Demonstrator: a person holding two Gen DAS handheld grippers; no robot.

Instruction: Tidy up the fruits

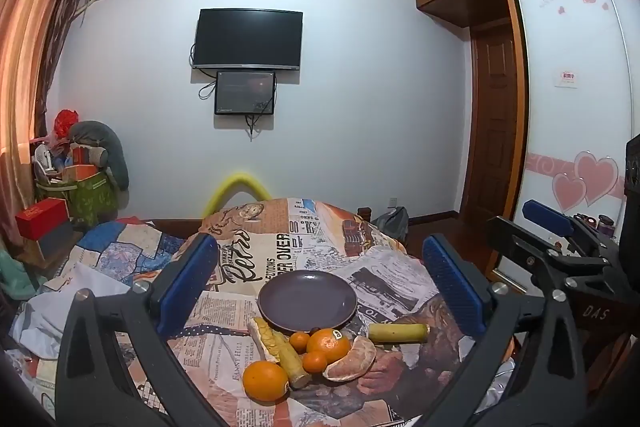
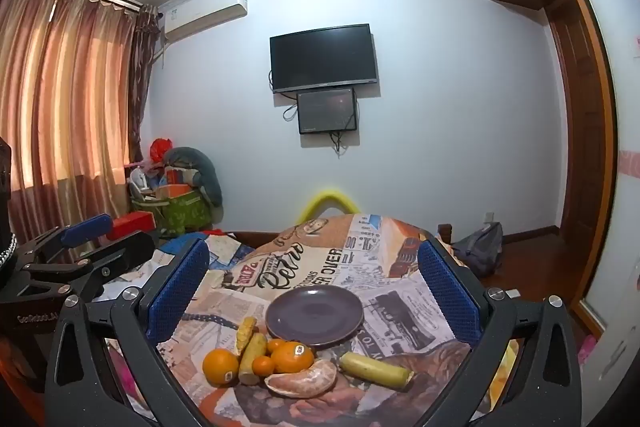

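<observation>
So: both grippers wide open, empty, fruit pile dead ahead.
Left wrist view: left gripper (image 1: 316, 287) jaws spread full, holding nothing; fruits sit near, just this side of the empty plate (image 1: 280, 303), big orange (image 1: 265, 380) nearest, left of centre. Right wrist view: right gripper (image 2: 312, 287) equally open and empty; banana piece (image 2: 375, 369) lies right of the pile, long axis left-right across the jaws, so probably the right hand's pick.
</observation>
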